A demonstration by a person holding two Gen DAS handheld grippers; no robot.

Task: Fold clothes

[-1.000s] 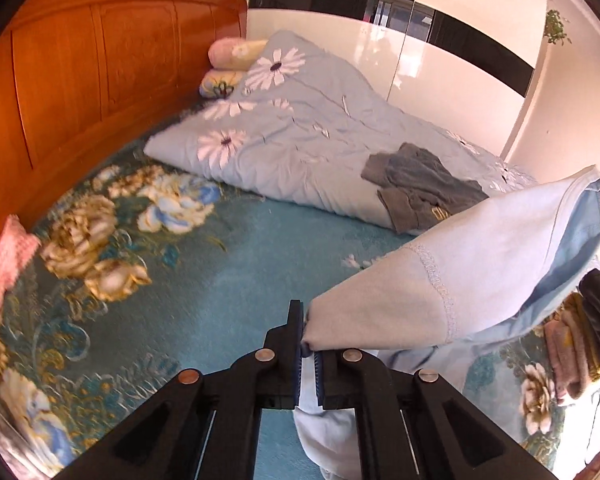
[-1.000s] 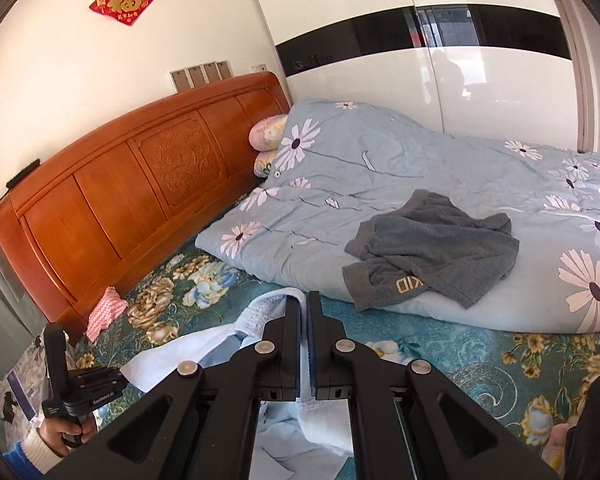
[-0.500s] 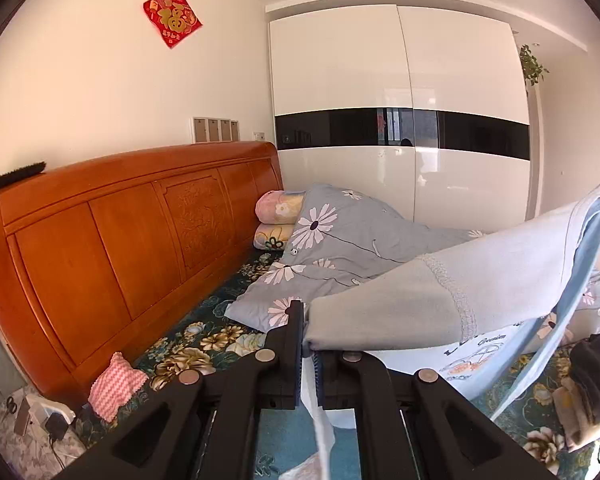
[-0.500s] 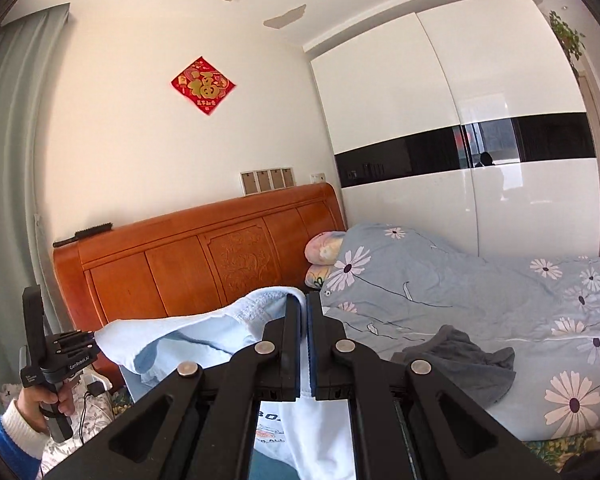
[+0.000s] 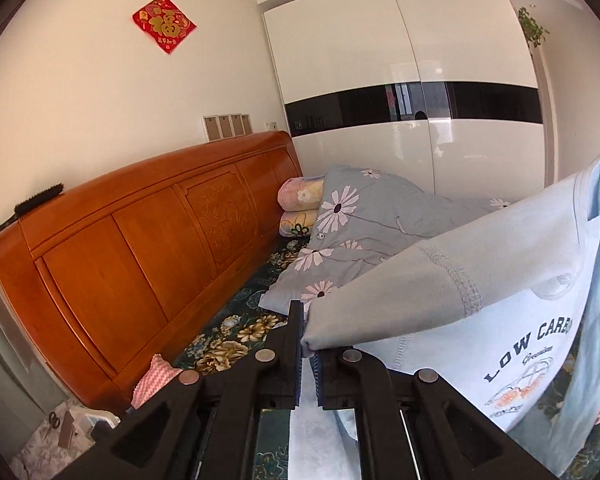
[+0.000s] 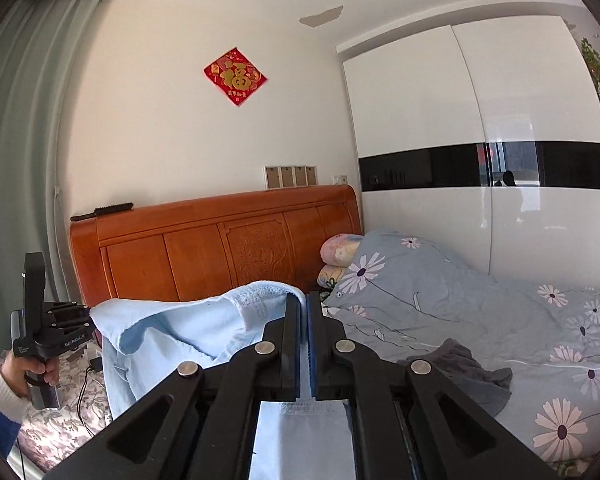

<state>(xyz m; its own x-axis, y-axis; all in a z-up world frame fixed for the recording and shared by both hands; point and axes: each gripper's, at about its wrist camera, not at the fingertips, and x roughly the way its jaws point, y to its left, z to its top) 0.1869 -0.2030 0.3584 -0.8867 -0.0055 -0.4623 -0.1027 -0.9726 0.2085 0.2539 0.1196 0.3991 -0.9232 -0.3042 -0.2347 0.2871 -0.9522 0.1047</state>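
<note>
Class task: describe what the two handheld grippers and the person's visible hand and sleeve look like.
The left gripper and the right gripper are matte black, with angular linkage arms, round silver rivets and blue pads lining the fingers. The left unit's handle bears small white lettering. The hand shows a white cuff under a blue sleeve.

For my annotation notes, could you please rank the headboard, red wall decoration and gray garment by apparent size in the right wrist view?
1. headboard
2. gray garment, partly hidden, so less certain
3. red wall decoration

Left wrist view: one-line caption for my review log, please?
Left gripper shut on a light blue T-shirt printed "LOW CARB", held up before the wooden headboard.
</note>
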